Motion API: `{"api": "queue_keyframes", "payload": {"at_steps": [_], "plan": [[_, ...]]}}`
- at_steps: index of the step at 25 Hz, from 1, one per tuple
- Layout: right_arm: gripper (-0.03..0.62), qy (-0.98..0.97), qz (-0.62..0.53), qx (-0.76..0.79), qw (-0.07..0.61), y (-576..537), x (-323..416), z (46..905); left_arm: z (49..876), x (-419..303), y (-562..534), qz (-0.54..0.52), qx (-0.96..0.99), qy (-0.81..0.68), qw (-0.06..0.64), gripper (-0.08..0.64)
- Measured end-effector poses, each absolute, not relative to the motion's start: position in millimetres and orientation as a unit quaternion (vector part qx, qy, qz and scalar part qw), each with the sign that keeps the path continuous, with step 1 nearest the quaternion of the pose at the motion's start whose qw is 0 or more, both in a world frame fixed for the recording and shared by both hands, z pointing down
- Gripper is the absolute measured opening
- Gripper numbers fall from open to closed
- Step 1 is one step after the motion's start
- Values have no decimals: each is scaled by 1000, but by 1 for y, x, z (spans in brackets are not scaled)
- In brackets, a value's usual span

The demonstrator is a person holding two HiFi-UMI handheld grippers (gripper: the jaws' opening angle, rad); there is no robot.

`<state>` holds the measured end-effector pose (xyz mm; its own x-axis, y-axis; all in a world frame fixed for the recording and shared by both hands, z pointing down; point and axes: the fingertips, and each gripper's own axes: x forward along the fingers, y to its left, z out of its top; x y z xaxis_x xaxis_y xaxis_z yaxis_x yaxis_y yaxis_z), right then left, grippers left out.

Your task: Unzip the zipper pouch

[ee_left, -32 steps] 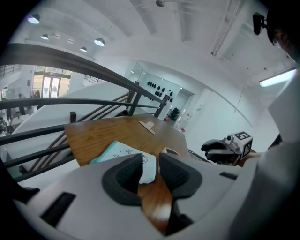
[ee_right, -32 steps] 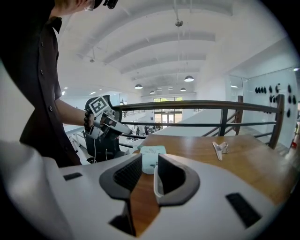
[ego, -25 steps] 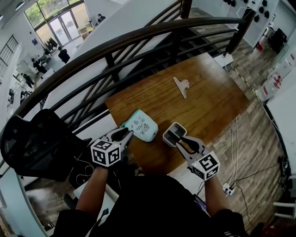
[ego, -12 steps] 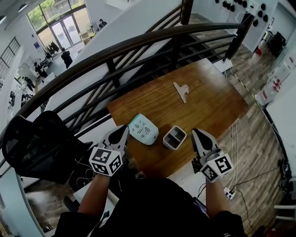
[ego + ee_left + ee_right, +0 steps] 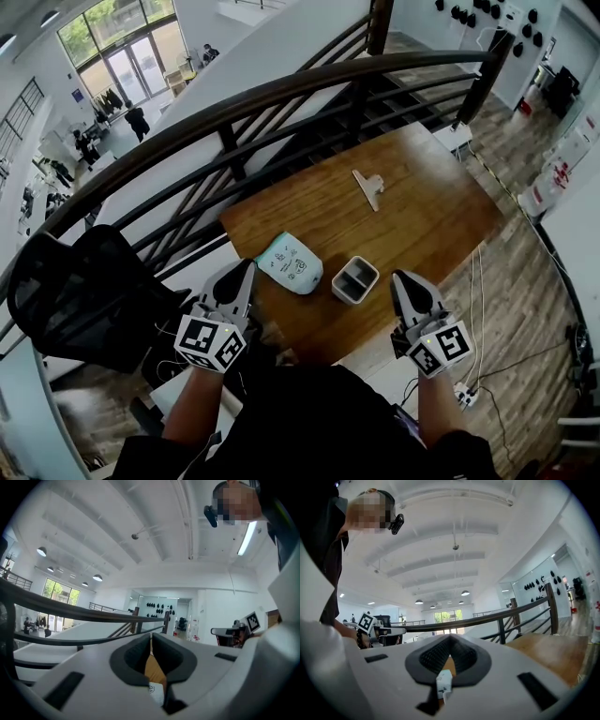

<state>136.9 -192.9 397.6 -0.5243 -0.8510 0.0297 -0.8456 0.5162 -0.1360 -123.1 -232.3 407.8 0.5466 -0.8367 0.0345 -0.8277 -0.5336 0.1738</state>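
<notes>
Left hand-held gripper (image 5: 247, 267), right hand-held gripper (image 5: 402, 278) raised, both closed empty, one zipper pouch (image 5: 292, 263), one box (image 5: 355, 279), one clip (image 5: 368, 186)

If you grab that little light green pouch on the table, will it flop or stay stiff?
Probably floppy: the pouch looks like soft fabric with rounded, puffy edges. It likely feels light, since it lies fairly flat on the table. It shouldn't roll away.

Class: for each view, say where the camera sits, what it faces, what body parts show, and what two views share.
Head view: head-mounted, steeply down at table, zipper pouch; forearms, left hand-held gripper, right hand-held gripper.
Left gripper view: rides it, level along shut jaws toward railing; torso at right.
Right gripper view: likewise; torso at left.
Shared: railing.
</notes>
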Motion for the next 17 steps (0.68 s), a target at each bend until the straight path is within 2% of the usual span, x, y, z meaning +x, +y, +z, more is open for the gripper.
{"api": "queue_keyframes", "payload": {"at_steps": [17], "plan": [[-8,882,-57,-468,-11,-190,125,407,416,-121,-223,-18,876,-472,96,25]]}}
